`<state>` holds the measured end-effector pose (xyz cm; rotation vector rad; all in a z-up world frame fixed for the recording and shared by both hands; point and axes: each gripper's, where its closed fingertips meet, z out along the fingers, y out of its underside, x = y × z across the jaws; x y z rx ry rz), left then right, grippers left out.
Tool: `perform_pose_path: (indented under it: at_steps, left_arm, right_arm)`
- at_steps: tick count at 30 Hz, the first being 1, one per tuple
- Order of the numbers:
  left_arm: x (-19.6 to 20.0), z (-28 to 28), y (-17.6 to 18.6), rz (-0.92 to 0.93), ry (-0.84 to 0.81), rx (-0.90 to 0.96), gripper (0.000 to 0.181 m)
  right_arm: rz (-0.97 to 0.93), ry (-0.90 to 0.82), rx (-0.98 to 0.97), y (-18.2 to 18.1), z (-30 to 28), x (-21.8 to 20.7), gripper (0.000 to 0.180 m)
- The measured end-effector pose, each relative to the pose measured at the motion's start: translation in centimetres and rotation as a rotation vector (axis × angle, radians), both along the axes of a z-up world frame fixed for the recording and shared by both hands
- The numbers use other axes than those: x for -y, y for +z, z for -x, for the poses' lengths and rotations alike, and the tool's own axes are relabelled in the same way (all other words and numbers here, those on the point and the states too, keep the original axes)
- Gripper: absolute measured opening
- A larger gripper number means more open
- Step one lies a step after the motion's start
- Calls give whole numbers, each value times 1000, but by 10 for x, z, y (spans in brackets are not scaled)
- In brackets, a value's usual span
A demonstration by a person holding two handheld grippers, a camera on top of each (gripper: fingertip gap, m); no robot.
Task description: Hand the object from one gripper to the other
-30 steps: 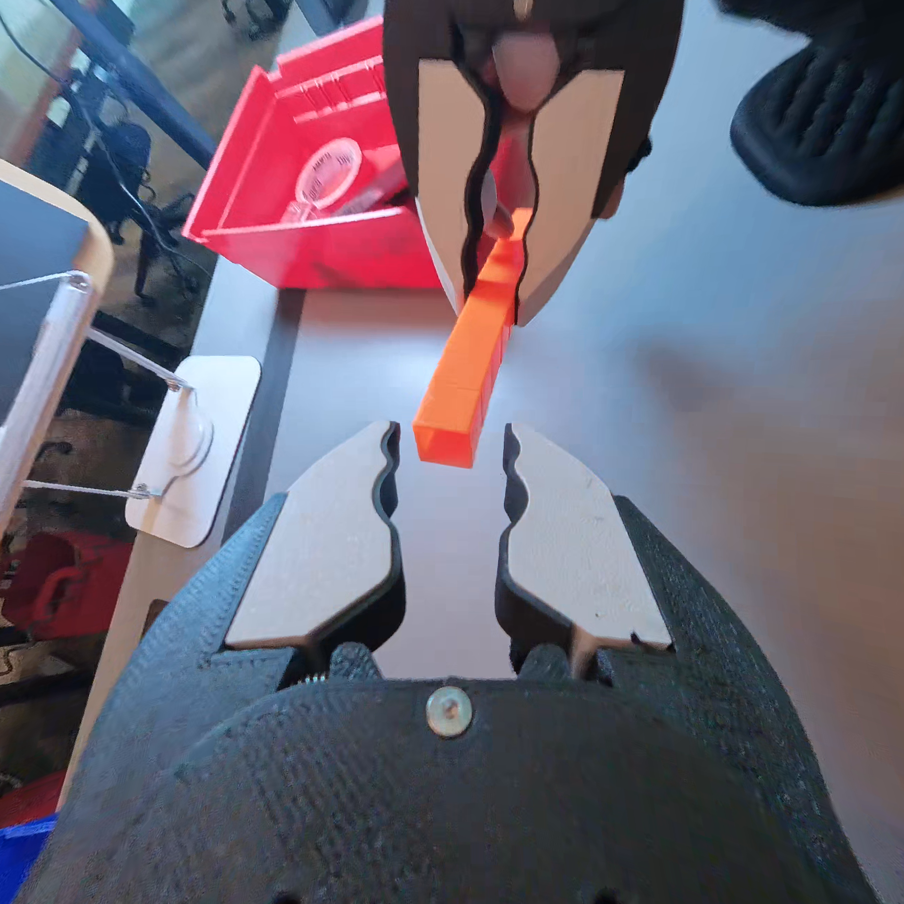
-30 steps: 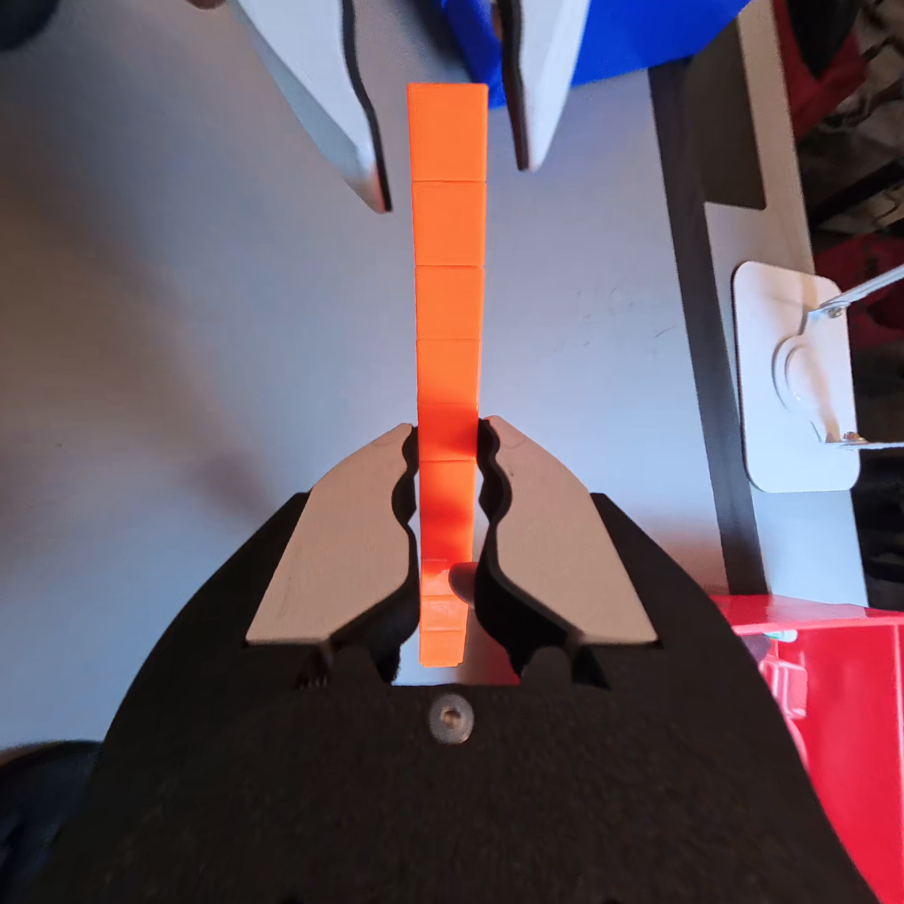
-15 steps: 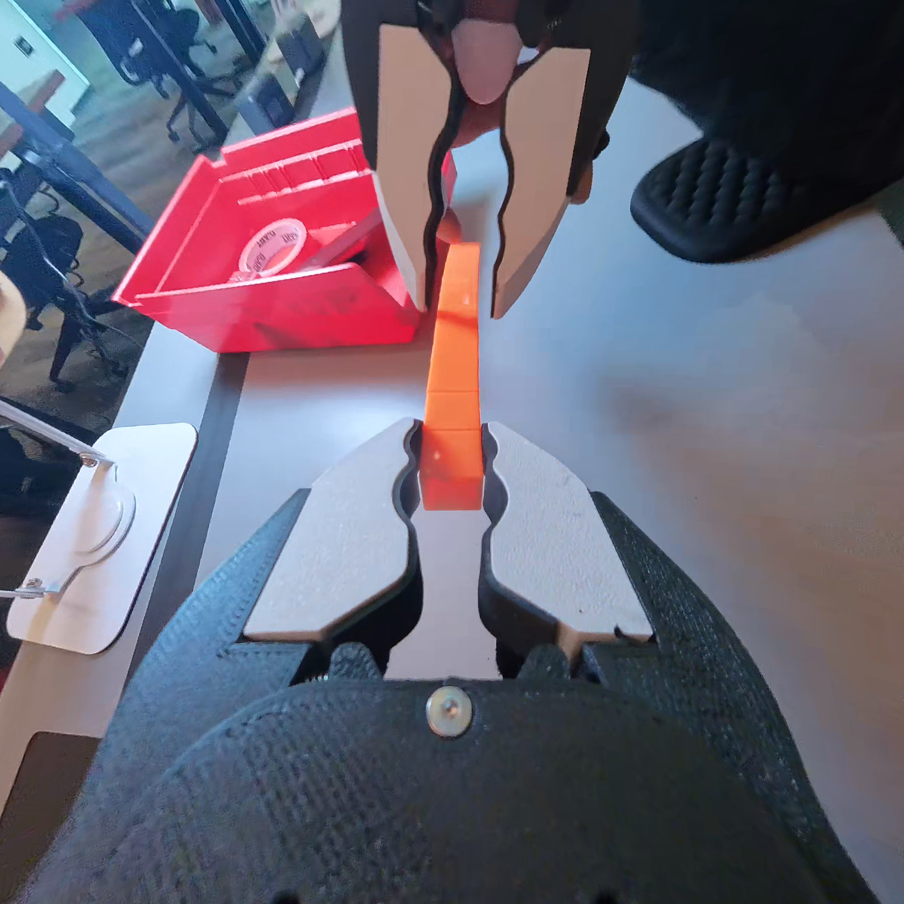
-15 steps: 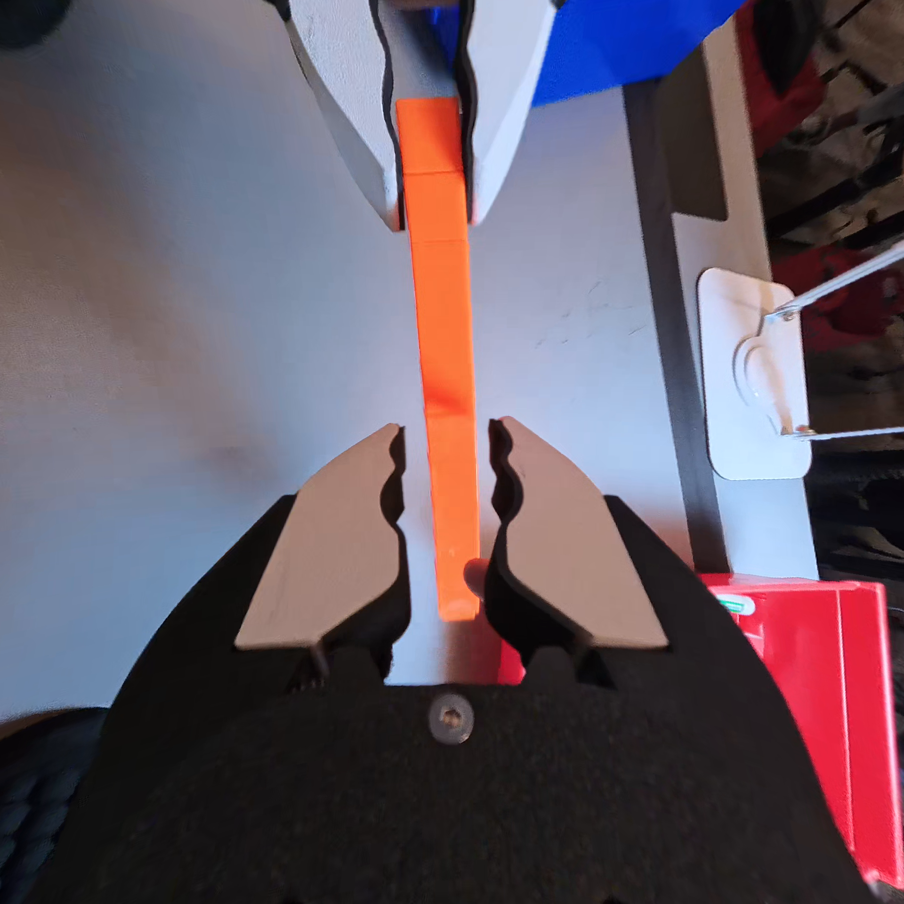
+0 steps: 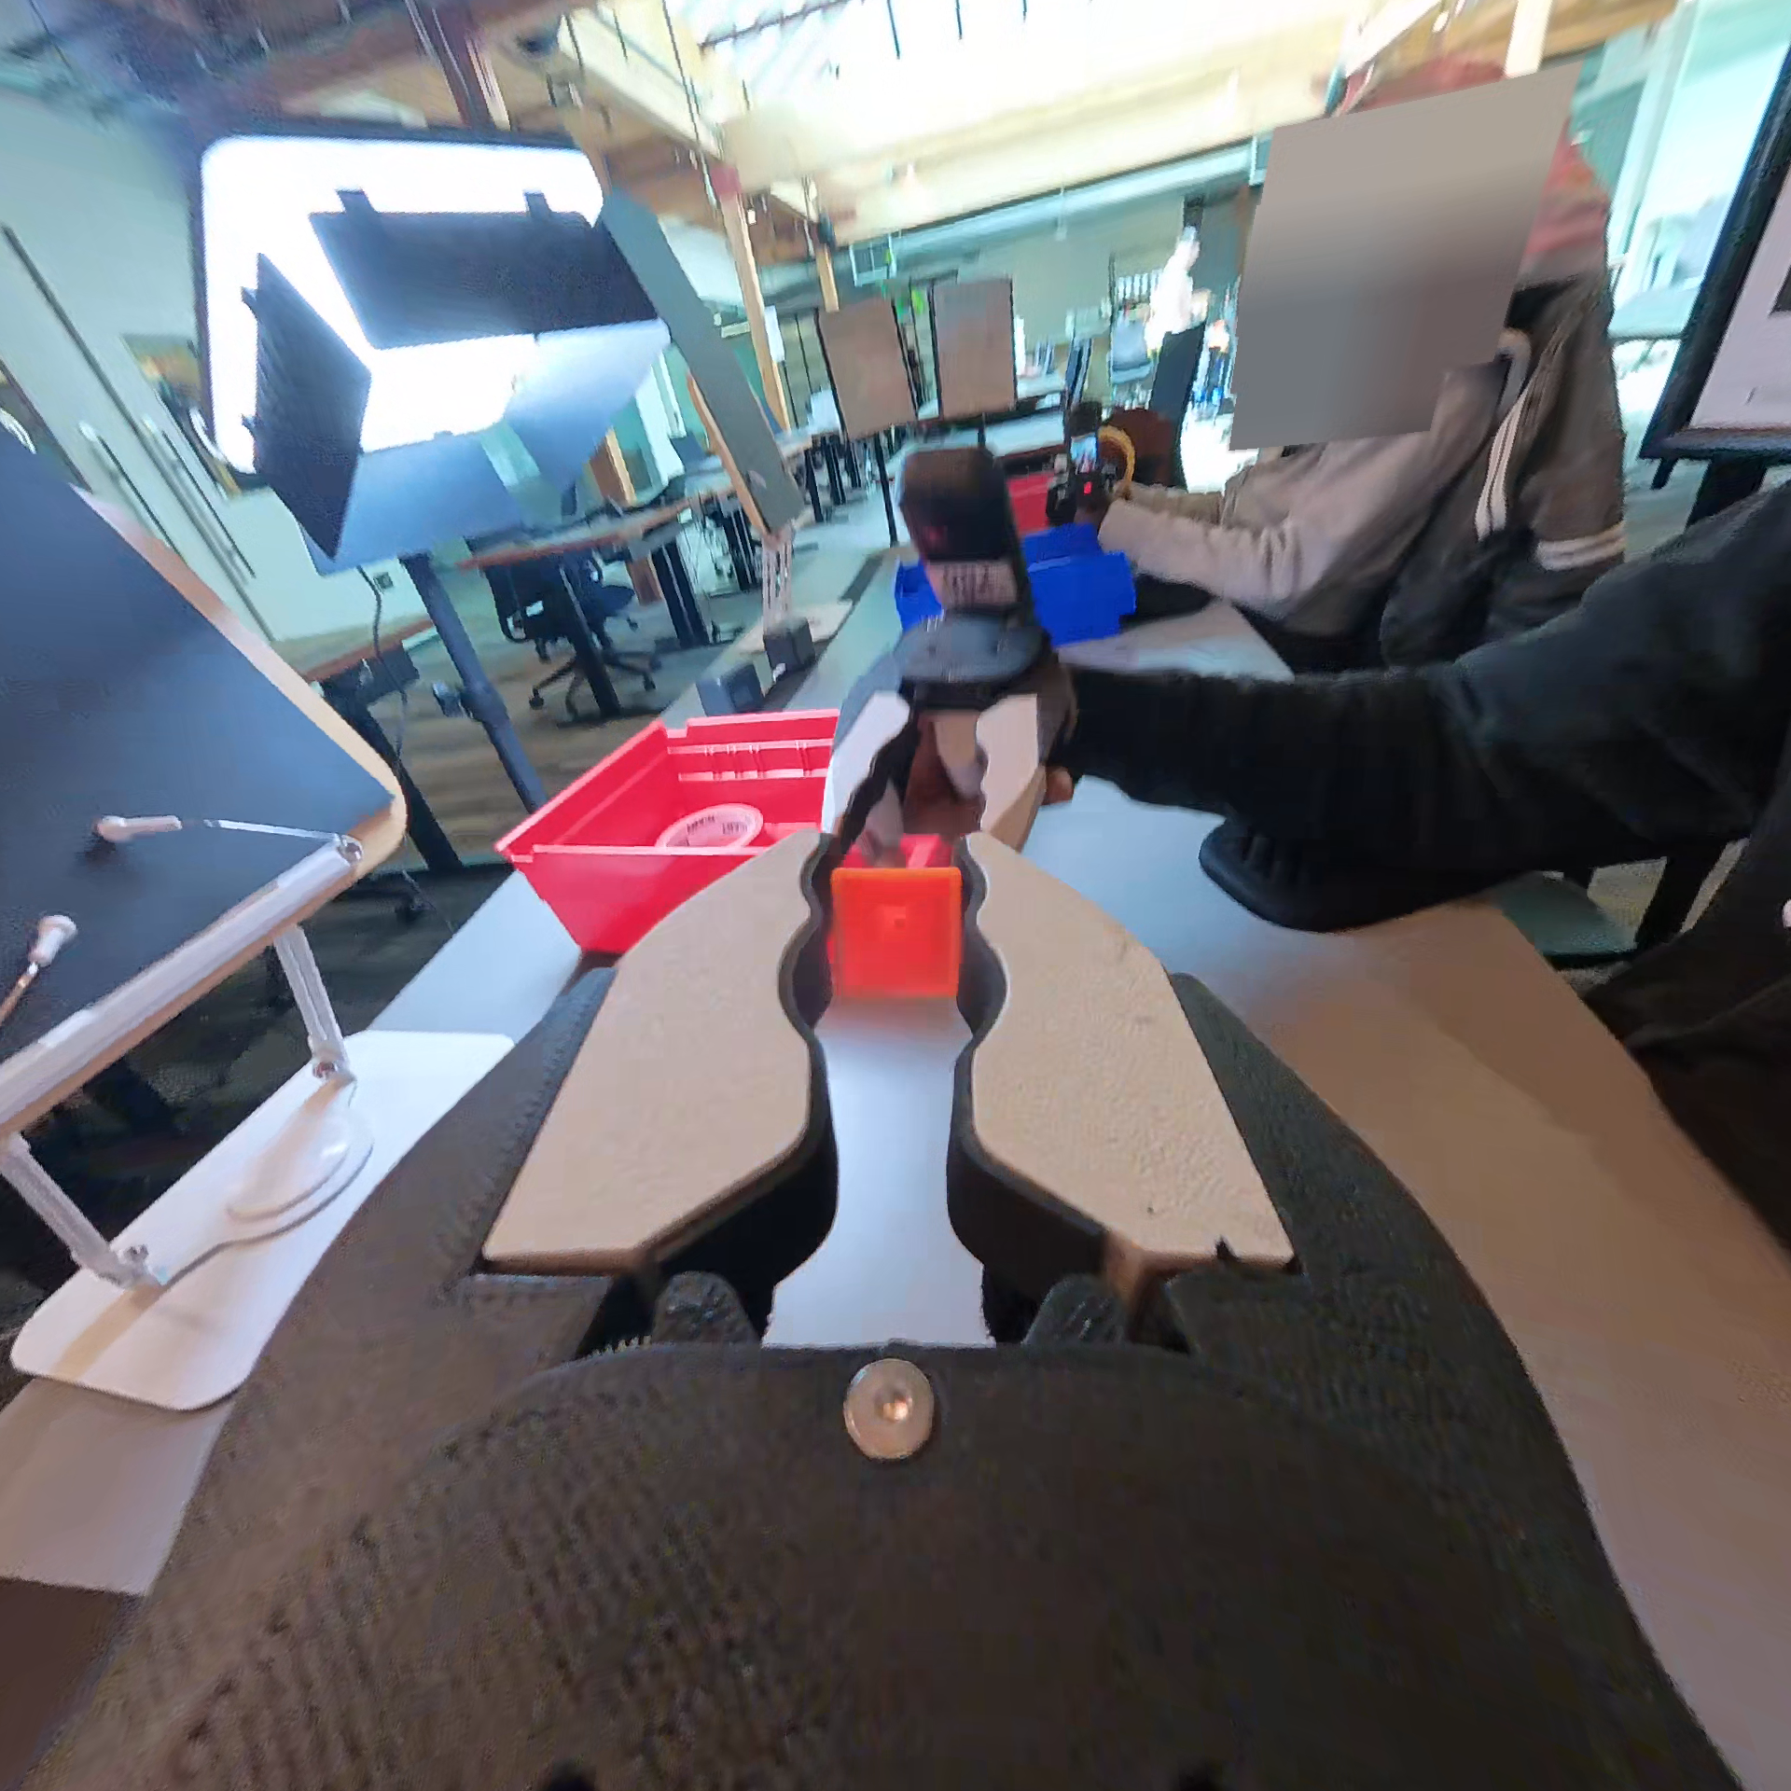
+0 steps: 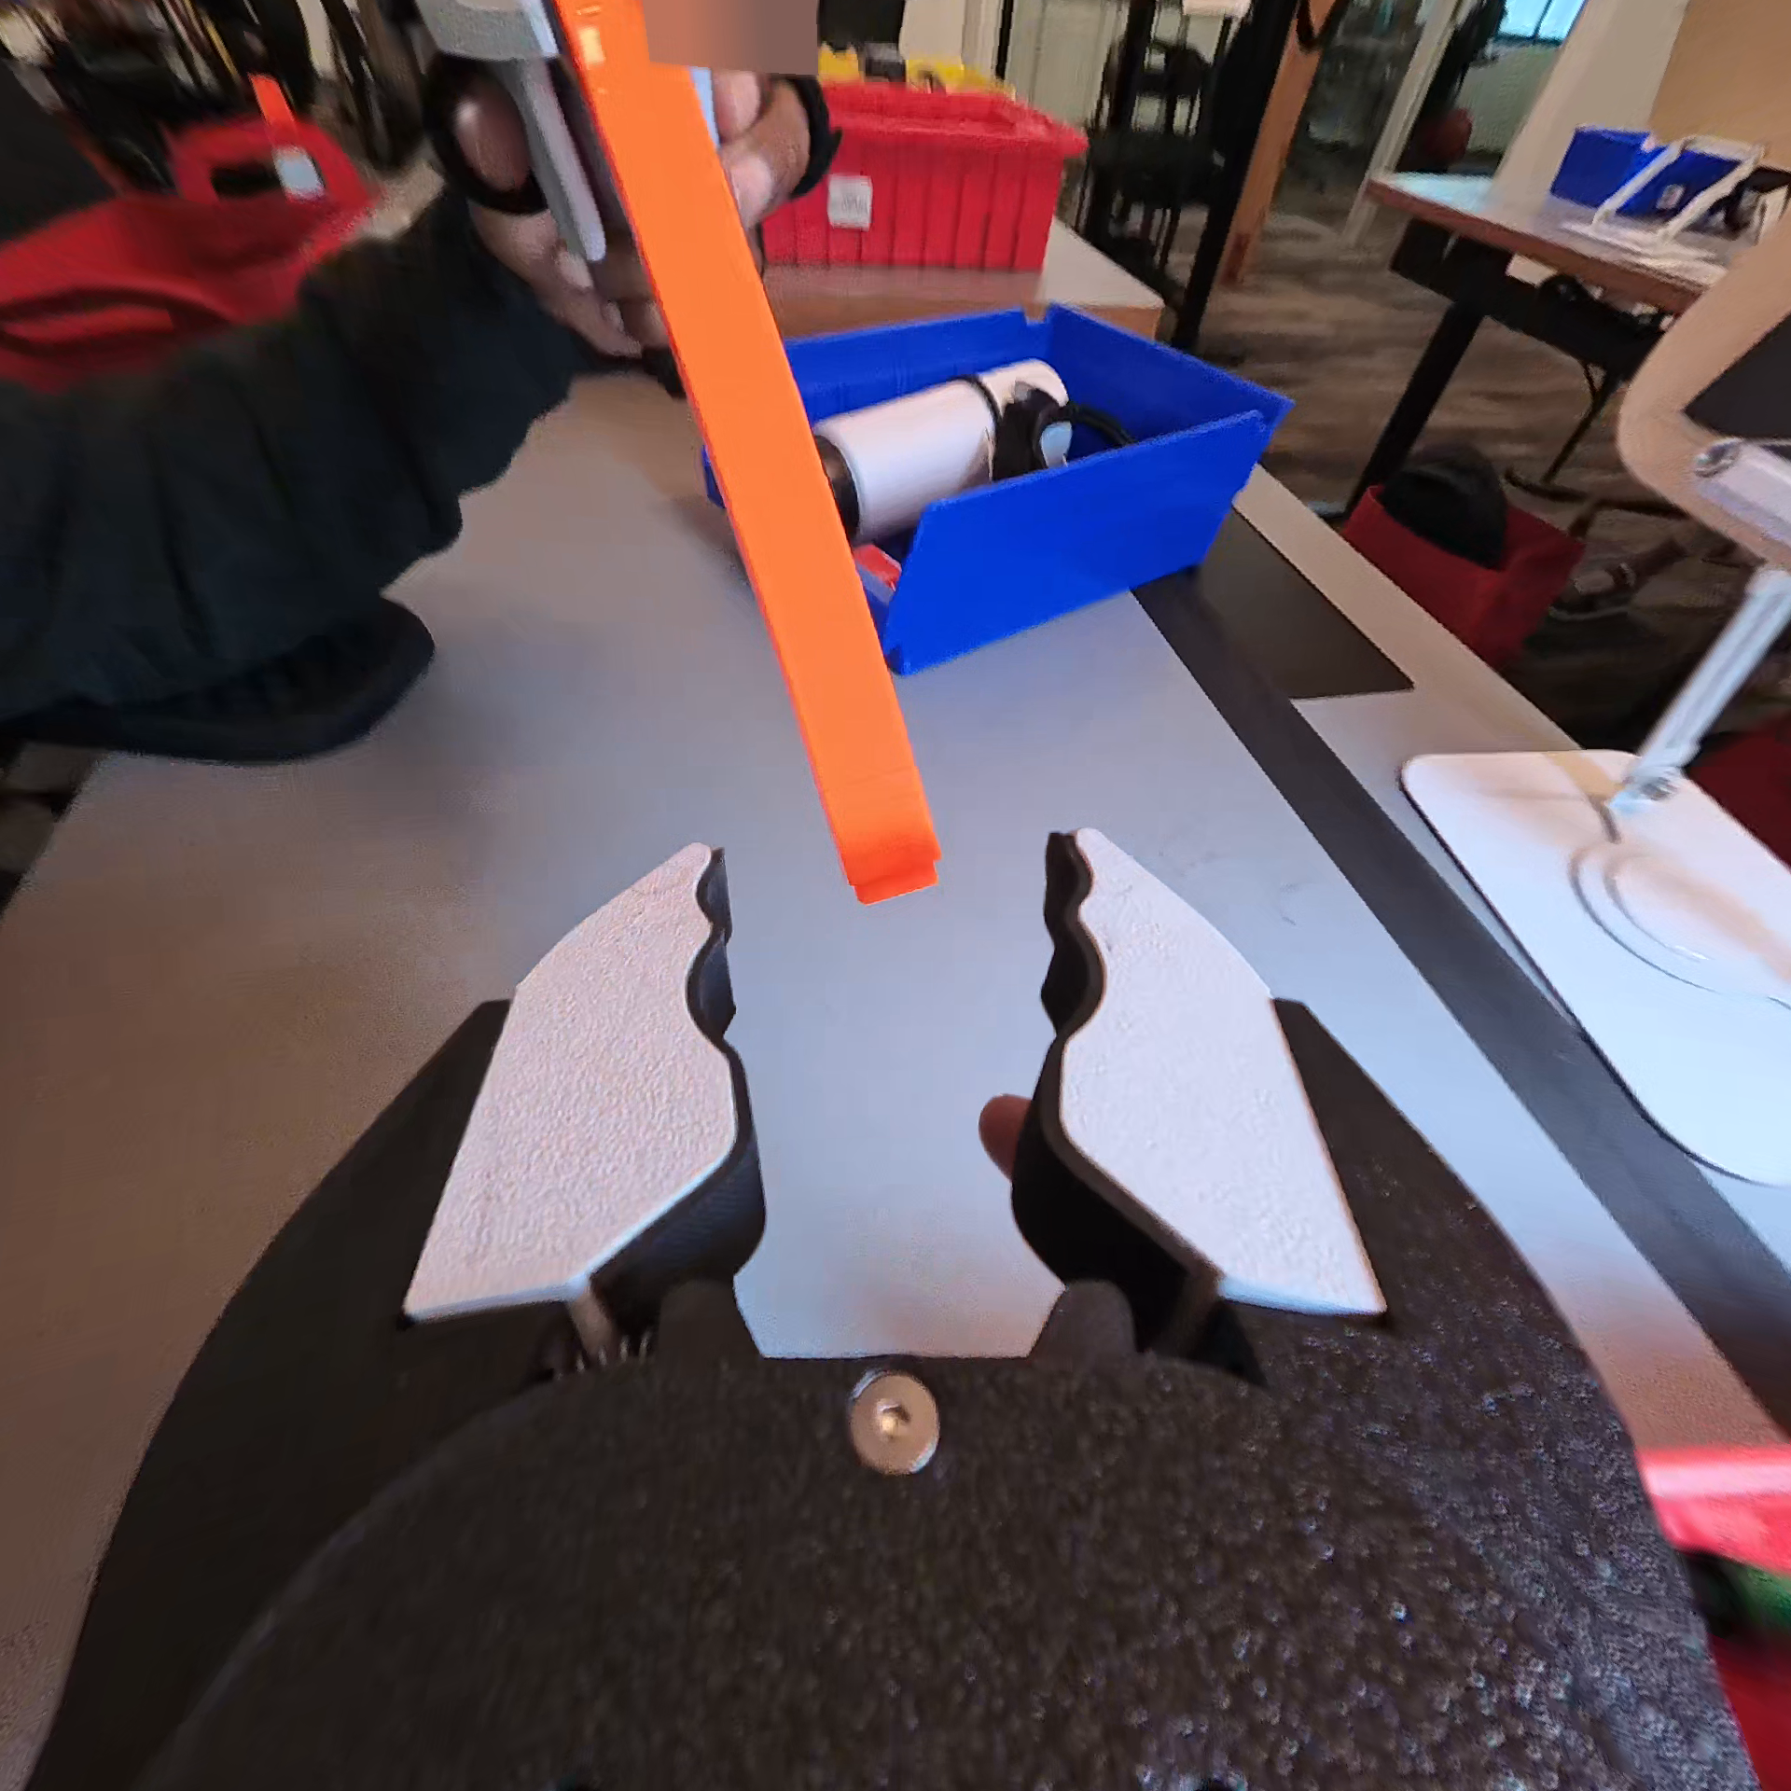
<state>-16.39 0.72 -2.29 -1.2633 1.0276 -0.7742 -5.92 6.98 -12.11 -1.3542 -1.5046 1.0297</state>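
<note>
Now the left tool (image 5: 896,930) pinches the far end of the orange bar (image 6: 775,465), its long axis slanting toward the spread, empty right tool (image 6: 887,901) above the bench (image 6: 291,921)

Open-plan workshop or lab. Rows of desks with office chairs (image 5: 572,620) fill the hall. A studio light panel (image 5: 407,320) and parts bins (image 6: 1018,494) stand at the bench (image 6: 485,872).

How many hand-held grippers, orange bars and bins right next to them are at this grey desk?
Grippers: 2, the left gripper and the right gripper
Orange bar: 1
Nearby bins: 2, the red bin and the blue bin
Total: 5
</note>
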Motion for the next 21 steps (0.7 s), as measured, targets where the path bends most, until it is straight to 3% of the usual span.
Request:
perform_pose_path:
  at_steps: [4, 6, 10, 15, 21]
  left_arm:
    - [10, 2, 18, -25, -42, 93, 22]
    - [9, 3, 19, -19, -51, 116, 22]
    - [3, 8, 11, 40, -51, 126, 22]
    - [-14, 2, -30, 120, 63, -117, 27]
    - [-21, -24, -63, 118, 133, -366, 35]
  right_arm:
    - [134, 70, -214, 13, 18, 13, 55]
    - [152, 153, -254, 21, 16, 27, 23]
    - [98, 165, -225, 35, 3, 31, 22]
    - [-30, 104, -81, 44, -25, 24, 22]
    - [-91, 71, 152, 14, -35, 20, 21]
